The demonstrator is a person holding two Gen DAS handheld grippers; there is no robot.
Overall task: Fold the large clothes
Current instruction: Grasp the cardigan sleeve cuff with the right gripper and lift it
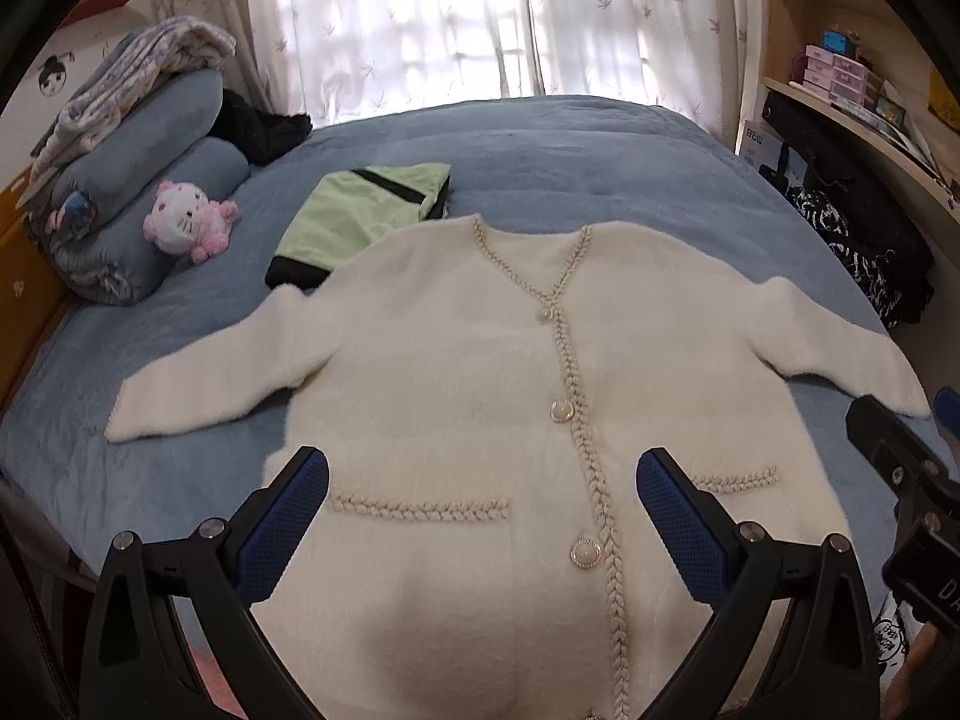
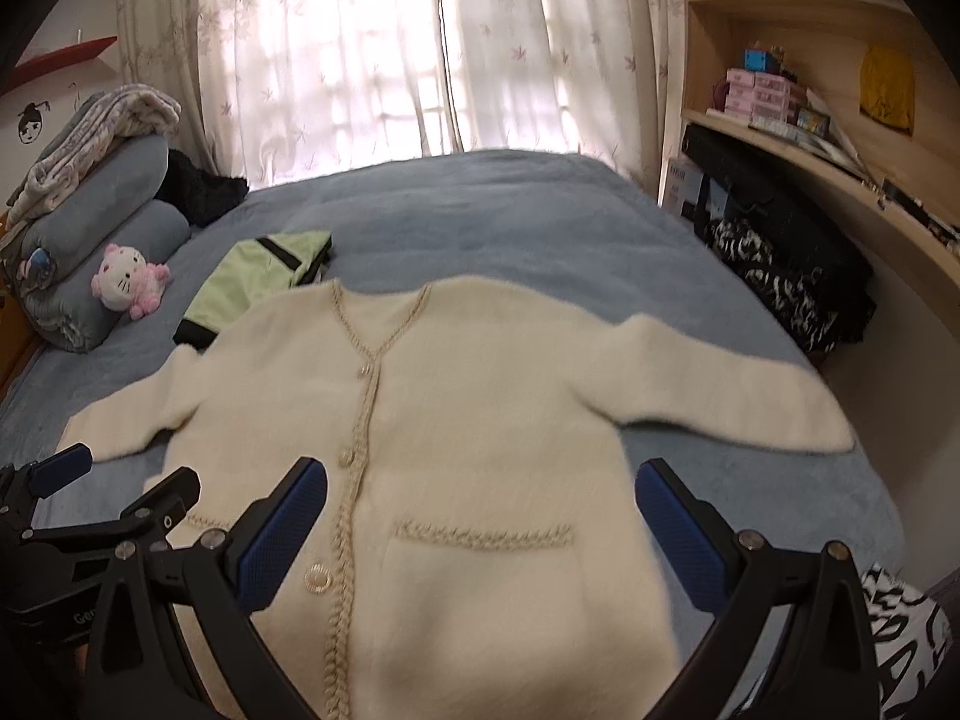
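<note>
A fluffy cream cardigan [image 1: 456,372] lies flat, buttoned, on the blue bed [image 1: 540,144]. Both the left gripper [image 1: 483,516] and right gripper [image 2: 480,516] hover with jaws released. It looks soft, limp and light; pinch the sleeve cuffs or hem corners.

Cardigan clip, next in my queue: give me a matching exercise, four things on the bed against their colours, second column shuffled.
Things:
1. cardigan
2. plush cat
3. folded garment
4. bedspread

Colours:
A. blue
B. pink and white
C. cream
D. light green with black trim

Pairs: 1-C, 2-B, 3-D, 4-A
</note>
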